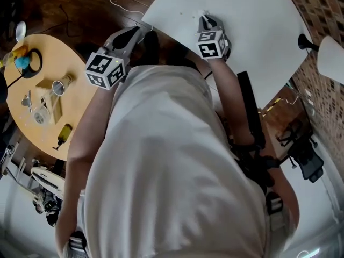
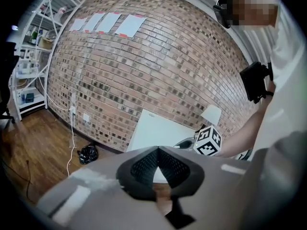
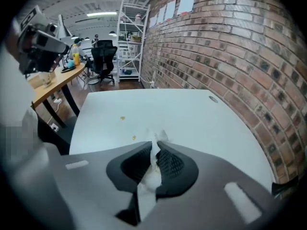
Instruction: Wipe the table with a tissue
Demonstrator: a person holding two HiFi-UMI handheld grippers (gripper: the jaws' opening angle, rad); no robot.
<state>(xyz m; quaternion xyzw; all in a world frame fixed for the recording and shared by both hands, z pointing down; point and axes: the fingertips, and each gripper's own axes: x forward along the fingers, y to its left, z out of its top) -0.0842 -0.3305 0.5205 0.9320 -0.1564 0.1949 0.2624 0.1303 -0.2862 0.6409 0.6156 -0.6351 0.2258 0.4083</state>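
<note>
Step, right gripper view: wiping is not yet under way, we judge; the right gripper (image 3: 154,146) is poised over the near part of the white table (image 3: 192,114)
Jaws, right gripper view: closed tight on the tissue (image 3: 160,136), which is pinched between the pads; a tuft sticks out past the tips and a tail hangs behind them
Crumbs, right gripper view: two small specks (image 3: 122,118) lie on the table top just ahead of the tuft; the rest of the top looks bare to us
Jaws, left gripper view: the left gripper (image 2: 158,147) has its tips pressed together with nothing between them; the white table lies ahead, with the right gripper over it
Position, head view: the right gripper reaches over the table's near side; the left one hangs off the near edge; we cannot tell whether the tissue touches the top
Containers, head view: a metal cup (image 1: 58,87) and a clear jar (image 1: 40,114) stand on a round wooden table (image 1: 75,50), well apart from the white one; both are too small for us to tell their contents
Next move, our judgement: lay the tuft flat on the top and sweep it through the specks; the pinch must hold, since thin tissue may slip or tear when dragged
</note>
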